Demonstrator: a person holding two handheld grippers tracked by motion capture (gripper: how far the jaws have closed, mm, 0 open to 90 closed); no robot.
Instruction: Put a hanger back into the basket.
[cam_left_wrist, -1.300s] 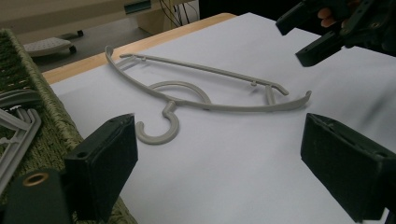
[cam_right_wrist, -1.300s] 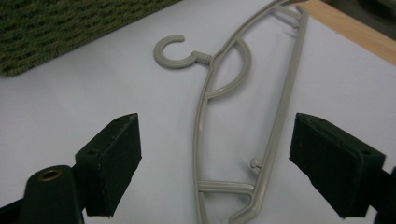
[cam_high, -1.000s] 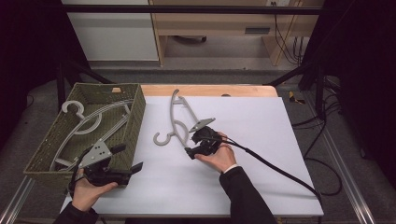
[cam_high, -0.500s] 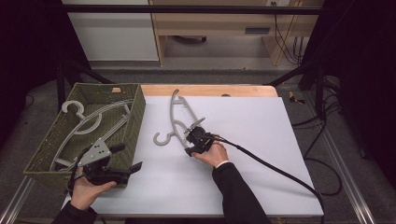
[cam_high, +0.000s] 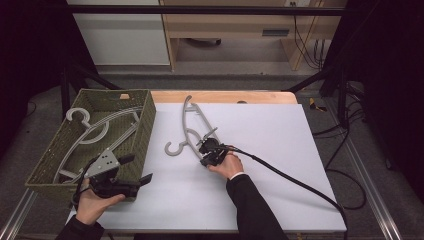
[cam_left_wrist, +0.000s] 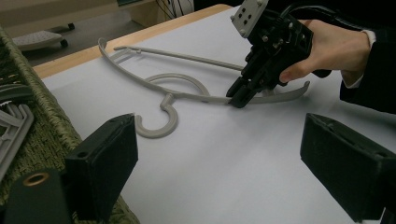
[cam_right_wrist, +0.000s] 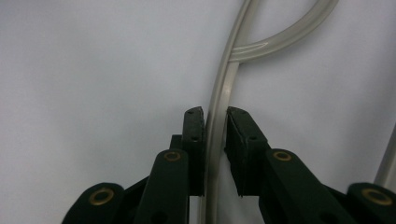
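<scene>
High view: a grey plastic hanger (cam_high: 192, 131) lies flat on the white table (cam_high: 280, 150), its hook turned toward the woven basket (cam_high: 145, 125) at the table's left edge. The right gripper (cam_high: 205, 150) points down onto the hanger's arm; its jaws have just been closing, and in the right gripper view they stand on either side of that arm (cam_right_wrist: 215, 140), pressed against it with almost no gap. Left gripper view shows the same grip from the side, the right gripper (cam_left_wrist: 239, 95) with its tips on the table surface and the hand (cam_left_wrist: 327, 51) behind it.

The left gripper (cam_high: 142, 170) rests low at the front left, just beside the basket's near corner, its jaws spread wide with nothing between them. Inside the basket lie more hangers (cam_high: 92, 131), stacked loosely, one hook rising toward the back wall.

A thick black cable (cam_high: 295, 177) trails from the right gripper across the table toward the right front corner. Between the hanger and the basket the tabletop is bare; the basket's tall side wall stands nearest the hanger's hook.
</scene>
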